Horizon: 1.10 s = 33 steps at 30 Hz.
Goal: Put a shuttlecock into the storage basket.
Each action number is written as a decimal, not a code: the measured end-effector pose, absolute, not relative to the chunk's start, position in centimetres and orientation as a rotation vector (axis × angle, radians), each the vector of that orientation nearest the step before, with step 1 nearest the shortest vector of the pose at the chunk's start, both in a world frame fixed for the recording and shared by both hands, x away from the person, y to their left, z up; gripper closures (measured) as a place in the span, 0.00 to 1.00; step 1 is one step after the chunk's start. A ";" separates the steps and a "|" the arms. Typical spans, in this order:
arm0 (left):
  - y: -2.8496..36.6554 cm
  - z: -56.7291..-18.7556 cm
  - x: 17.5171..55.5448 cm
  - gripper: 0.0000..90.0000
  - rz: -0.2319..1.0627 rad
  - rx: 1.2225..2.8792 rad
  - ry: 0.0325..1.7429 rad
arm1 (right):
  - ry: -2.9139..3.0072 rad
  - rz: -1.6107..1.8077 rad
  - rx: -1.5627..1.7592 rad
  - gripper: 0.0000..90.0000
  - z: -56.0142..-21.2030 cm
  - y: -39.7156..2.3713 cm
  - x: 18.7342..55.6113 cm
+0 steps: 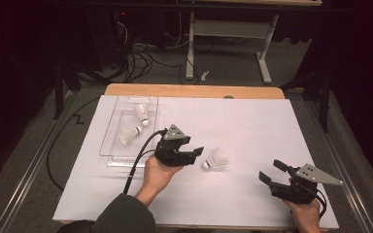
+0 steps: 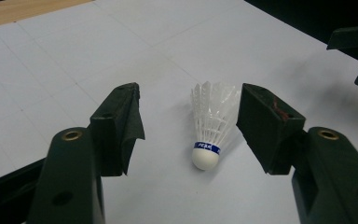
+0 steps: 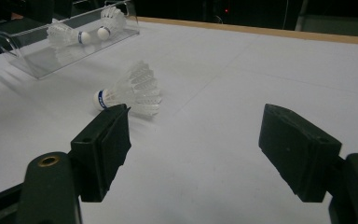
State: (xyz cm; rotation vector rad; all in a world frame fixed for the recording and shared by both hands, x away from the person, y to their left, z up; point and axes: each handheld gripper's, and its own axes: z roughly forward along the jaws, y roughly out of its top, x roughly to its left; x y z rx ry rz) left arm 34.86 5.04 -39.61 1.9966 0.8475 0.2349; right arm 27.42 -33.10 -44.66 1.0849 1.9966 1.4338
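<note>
A white feather shuttlecock [image 1: 215, 159] with a blue band lies on its side on the white sheet, cork toward the person. My left gripper [image 1: 194, 146] is just left of it, open, jaws pointing at it. In the left gripper view the shuttlecock [image 2: 209, 126] lies on the sheet just beyond the gap between the spread jaws [image 2: 189, 107], nearer the right one and untouched. My right gripper [image 1: 271, 171] is open near the front right, with nothing between its jaws. In the right gripper view [image 3: 196, 121] the shuttlecock [image 3: 133, 91] lies ahead, past the left jaw.
A clear plastic tray [image 1: 112, 145] stands at the back left and holds two more shuttlecocks [image 1: 130, 134] [image 1: 143, 114]. The tray [image 3: 37, 65] also appears in the right gripper view. The white sheet [image 1: 252, 126] covers the wooden table. Cables and a desk frame lie on the floor beyond.
</note>
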 end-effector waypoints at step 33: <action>3.2 -39.3 36.4 0.44 0.169 2.086 0.865 | 1.999 1.435 1.085 0.28 -44.7 -33.1 27.5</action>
